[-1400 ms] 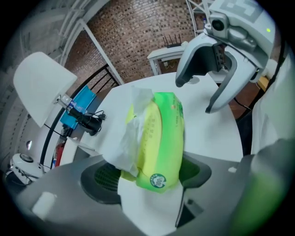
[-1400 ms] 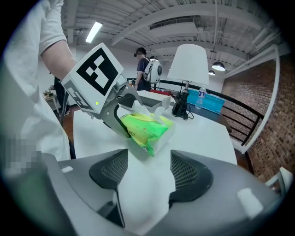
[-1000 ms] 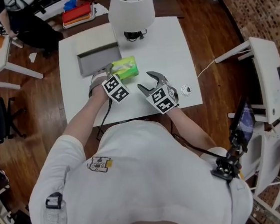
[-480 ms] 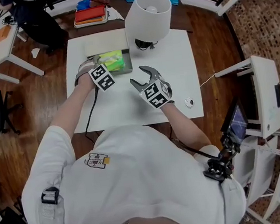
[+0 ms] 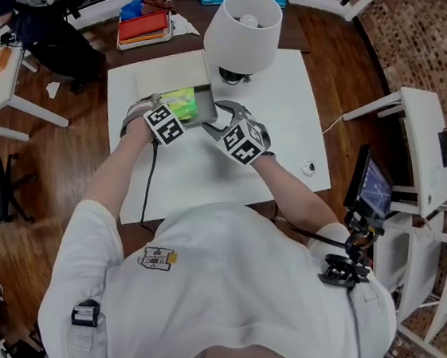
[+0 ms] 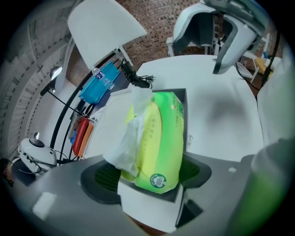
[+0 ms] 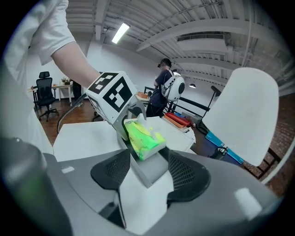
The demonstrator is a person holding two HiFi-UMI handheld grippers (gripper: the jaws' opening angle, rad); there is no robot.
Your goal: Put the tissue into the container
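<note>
This looks to me like an open lab or studio-style office. Bare beams and ducts [image 7: 193, 27] run overhead with a strip light [image 7: 120, 32]. A wheeled office chair [image 7: 44, 92] stands by a far desk [image 7: 62, 85], and a person [image 7: 162, 90] stands further back. My white surface [image 5: 284, 143] sits on a wood floor [image 5: 72, 191], near a brick wall [image 6: 159, 20] and a small screen [image 5: 373, 185] on a stand.

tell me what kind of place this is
Most likely an open-plan office or lab workspace: an office chair in the background, a bare industrial ceiling with a strip light, and a white table carrying a lamp.
</note>
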